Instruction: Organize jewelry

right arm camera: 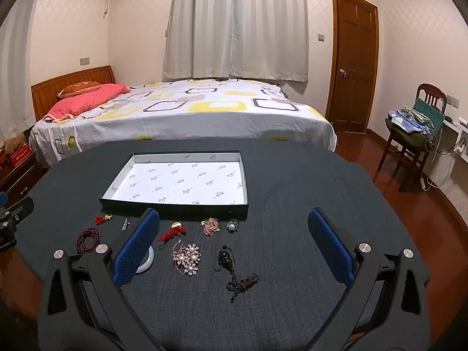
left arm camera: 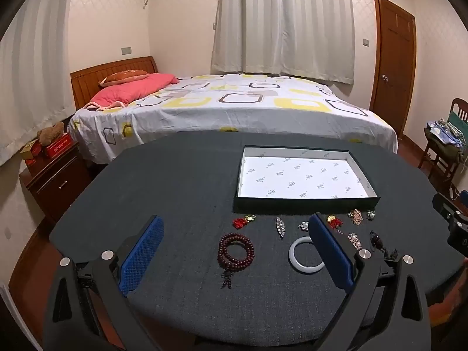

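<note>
A shallow dark box lined with white paper sits on the dark cloth table. In front of it lie several jewelry pieces. My left gripper hovers open over a dark red bead bracelet, a silver brooch and a white bangle. My right gripper is open above a pearl flower brooch, a dark pendant with a cord tassel, a red ornament and a rose-gold brooch. Neither gripper holds anything.
A bed stands right behind the table. There is a nightstand with boxes at the left, and a chair piled with clothes at the right near a wooden door. Bare cloth lies right of the jewelry.
</note>
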